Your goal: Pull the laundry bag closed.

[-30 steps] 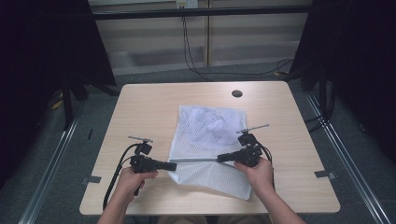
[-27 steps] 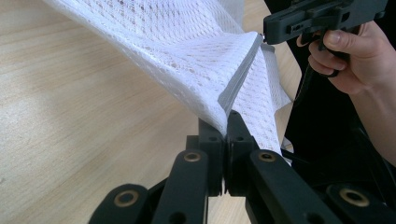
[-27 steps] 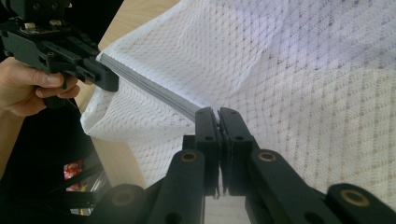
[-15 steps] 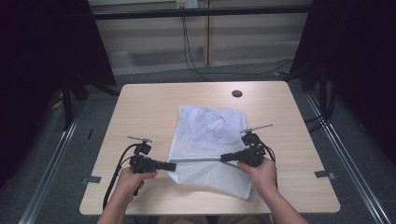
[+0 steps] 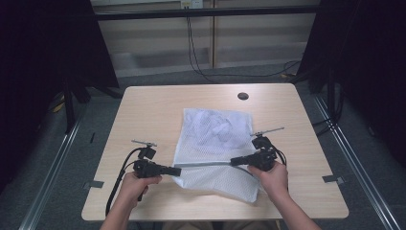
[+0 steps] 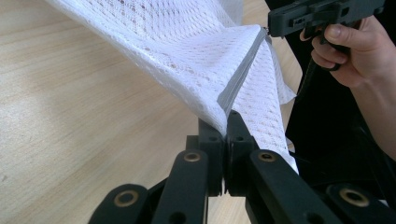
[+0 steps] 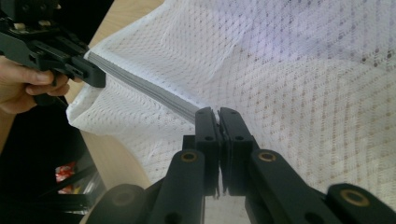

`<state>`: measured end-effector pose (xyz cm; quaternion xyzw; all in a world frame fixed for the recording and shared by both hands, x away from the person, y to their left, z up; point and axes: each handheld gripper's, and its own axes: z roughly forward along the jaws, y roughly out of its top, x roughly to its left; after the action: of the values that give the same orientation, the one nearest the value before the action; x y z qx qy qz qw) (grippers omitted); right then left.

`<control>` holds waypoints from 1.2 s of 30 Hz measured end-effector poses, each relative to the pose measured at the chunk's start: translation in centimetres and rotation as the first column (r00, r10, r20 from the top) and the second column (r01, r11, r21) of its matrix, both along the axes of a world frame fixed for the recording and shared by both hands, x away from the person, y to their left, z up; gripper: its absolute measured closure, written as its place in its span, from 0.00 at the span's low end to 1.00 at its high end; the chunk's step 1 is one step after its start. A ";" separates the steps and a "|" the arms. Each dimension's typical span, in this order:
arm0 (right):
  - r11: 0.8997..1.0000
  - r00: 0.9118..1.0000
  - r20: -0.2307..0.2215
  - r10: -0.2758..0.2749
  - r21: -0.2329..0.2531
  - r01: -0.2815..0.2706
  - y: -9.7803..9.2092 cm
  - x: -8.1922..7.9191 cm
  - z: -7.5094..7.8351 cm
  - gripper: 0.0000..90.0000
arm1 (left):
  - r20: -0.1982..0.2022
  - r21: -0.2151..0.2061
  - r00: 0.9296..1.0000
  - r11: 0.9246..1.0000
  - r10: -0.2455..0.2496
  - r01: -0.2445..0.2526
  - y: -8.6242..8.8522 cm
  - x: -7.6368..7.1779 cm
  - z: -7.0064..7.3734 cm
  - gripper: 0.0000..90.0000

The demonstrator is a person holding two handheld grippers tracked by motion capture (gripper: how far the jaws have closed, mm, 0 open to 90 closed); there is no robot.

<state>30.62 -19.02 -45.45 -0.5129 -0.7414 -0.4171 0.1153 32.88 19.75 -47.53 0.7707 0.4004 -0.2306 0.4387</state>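
One mesh bag lies on one table; left gripper and right gripper each clamp its zipper.

Pale wooden table with a dark round grommet, on grey floor. Black curtains at both sides; cables hanging behind. Metal rails alongside.
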 end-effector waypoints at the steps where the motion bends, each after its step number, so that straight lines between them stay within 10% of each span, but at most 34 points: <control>1: 1.000 1.000 0.004 -0.003 -0.005 0.003 0.0 0.0 0.0 0.96 | 0.001 -0.002 1.000 1.000 -0.003 0.003 0.0 0.0 0.0 0.98; 36: 1.000 1.000 0.001 -0.019 -0.010 0.019 -1.7 -0.4 0.1 0.96 | -0.003 -0.003 1.000 1.000 -0.005 0.005 0.0 0.0 0.0 0.98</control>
<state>30.22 -20.68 -45.36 -0.5203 -0.7387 -0.4146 0.1083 32.83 19.75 -47.54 0.7708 0.3987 -0.2336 0.4386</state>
